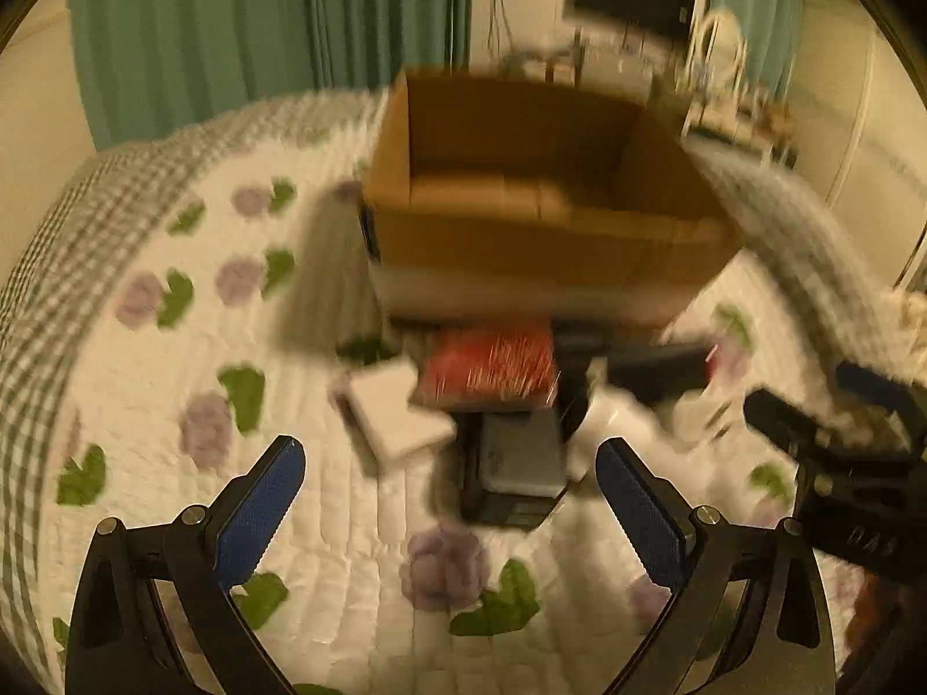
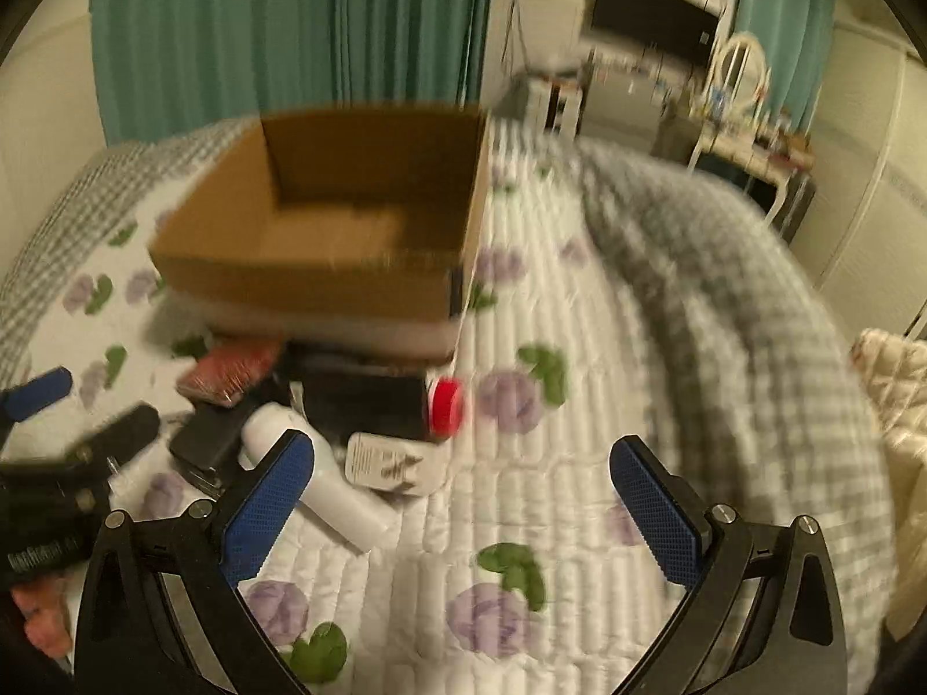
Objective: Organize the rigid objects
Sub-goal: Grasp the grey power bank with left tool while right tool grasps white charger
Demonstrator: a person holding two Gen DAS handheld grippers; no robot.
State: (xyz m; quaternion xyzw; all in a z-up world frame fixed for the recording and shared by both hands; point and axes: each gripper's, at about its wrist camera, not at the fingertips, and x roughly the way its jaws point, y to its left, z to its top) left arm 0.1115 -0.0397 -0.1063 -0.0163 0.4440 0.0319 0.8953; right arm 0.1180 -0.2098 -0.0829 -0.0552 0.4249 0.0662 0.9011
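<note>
A cardboard box [image 2: 324, 231] sat on the quilt [image 2: 579, 405] at upper centre-left of the right wrist view. Below it, at left, lay a clutter: a bottle [image 2: 330, 475], a flat packet [image 2: 232, 373], a capped container [image 2: 376, 399].

This is a home bedroom. A bed [image 2: 579, 405] spreads under a white quilt with purple flowers, teal curtains [image 2: 289, 29] hang behind it, and a white dressing table with an oval mirror [image 2: 744, 66] stands beside a wall-mounted television [image 2: 654, 14].
</note>
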